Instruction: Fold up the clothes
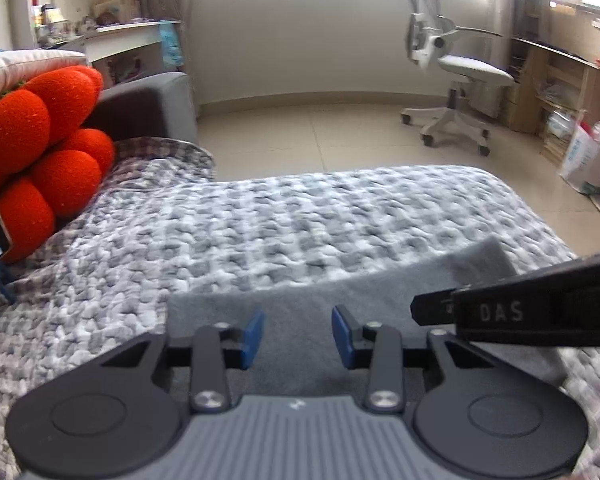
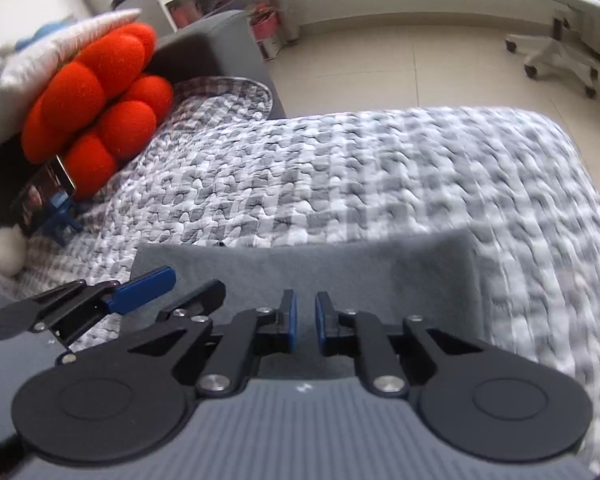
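Observation:
A folded grey garment [image 1: 380, 280] lies flat on the grey-and-white checked quilt [image 1: 280, 220], near its front edge. My left gripper [image 1: 298, 336] hovers over the garment's left part, open, with nothing between its blue pads. My right gripper [image 2: 306, 320] is above the same garment [image 2: 300, 260]; its pads stand a narrow gap apart with only cloth seen below them, so it is open. Each gripper shows in the other's view: the right gripper [image 1: 500, 312] comes in from the right edge, and the left gripper [image 2: 140, 284] sits at the lower left.
A red bobbled cushion [image 1: 40, 140] leans at the quilt's left side, with a phone on a blue stand [image 2: 48, 196] in front of it. A white plush [image 2: 4, 248] lies nearby. Beyond the bed are tiled floor [image 1: 320, 136], an office chair [image 1: 456, 80] and shelves [image 1: 560, 80].

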The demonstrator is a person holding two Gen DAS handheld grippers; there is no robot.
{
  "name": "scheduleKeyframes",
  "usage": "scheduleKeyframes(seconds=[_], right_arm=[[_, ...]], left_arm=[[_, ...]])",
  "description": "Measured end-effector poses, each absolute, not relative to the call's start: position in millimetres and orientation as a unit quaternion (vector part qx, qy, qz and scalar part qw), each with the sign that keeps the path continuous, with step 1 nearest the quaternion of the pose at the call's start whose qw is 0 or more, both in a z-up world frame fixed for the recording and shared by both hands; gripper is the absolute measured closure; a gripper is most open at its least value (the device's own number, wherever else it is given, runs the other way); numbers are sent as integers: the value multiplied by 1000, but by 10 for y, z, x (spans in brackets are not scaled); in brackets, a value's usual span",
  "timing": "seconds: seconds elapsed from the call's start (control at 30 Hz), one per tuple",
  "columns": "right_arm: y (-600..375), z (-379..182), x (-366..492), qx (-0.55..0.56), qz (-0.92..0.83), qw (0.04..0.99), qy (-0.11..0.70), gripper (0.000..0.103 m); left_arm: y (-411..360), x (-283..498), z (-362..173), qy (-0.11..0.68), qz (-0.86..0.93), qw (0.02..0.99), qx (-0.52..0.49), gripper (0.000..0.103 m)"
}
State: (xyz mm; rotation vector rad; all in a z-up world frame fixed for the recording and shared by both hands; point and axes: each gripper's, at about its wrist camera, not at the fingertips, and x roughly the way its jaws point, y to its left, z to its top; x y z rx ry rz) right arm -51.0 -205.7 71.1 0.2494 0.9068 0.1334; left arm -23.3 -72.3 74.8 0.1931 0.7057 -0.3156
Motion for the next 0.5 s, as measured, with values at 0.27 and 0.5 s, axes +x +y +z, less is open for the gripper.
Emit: scheduleKeyframes(seconds=[0.27, 0.5], right_arm=[[-2004, 531, -476, 83, 70, 891, 442, 86], [-2063, 453, -460, 88, 70, 890, 442, 88]], left_arm=[[-674, -128, 603, 360, -155, 914, 101, 61], [-668, -65, 534, 362, -153, 913, 113, 52]])
